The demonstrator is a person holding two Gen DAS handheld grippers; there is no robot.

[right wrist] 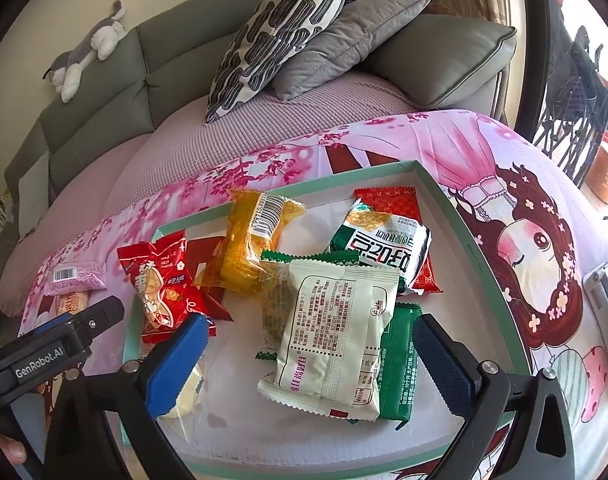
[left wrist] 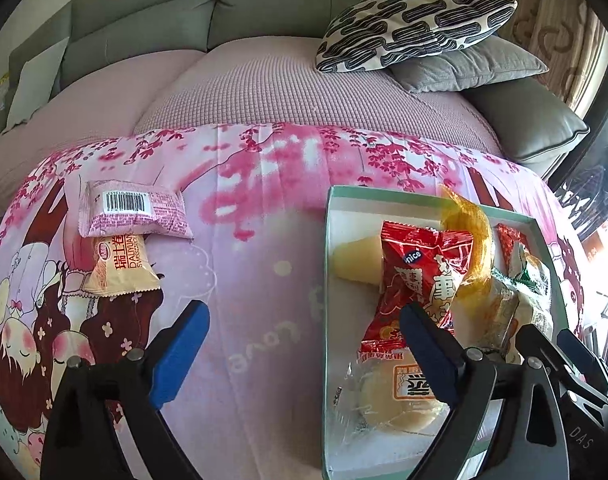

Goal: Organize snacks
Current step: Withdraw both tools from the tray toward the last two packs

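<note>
A shallow green-rimmed box (right wrist: 443, 196) lies on the pink cartoon cloth and holds several snack packets. My right gripper (right wrist: 309, 356) stands open above a cream packet (right wrist: 335, 336) that rests on a green one (right wrist: 395, 364); its pads do not touch it. My left gripper (left wrist: 304, 336) is open over the box's left rim (left wrist: 325, 280), one finger on the cloth side, the other over a red packet (left wrist: 411, 276) and a clear-wrapped pastry (left wrist: 387, 404). Outside the box, a pink packet (left wrist: 134, 210) and a beige roll packet (left wrist: 120, 266) lie on the cloth.
An orange packet (right wrist: 256, 240), a red packet (right wrist: 164, 288) and a white-green packet (right wrist: 387, 244) also fill the box. Behind stands a grey sofa with a patterned pillow (left wrist: 415, 24) and a plush toy (right wrist: 88, 48). A silver object (right wrist: 603, 292) lies at the far right.
</note>
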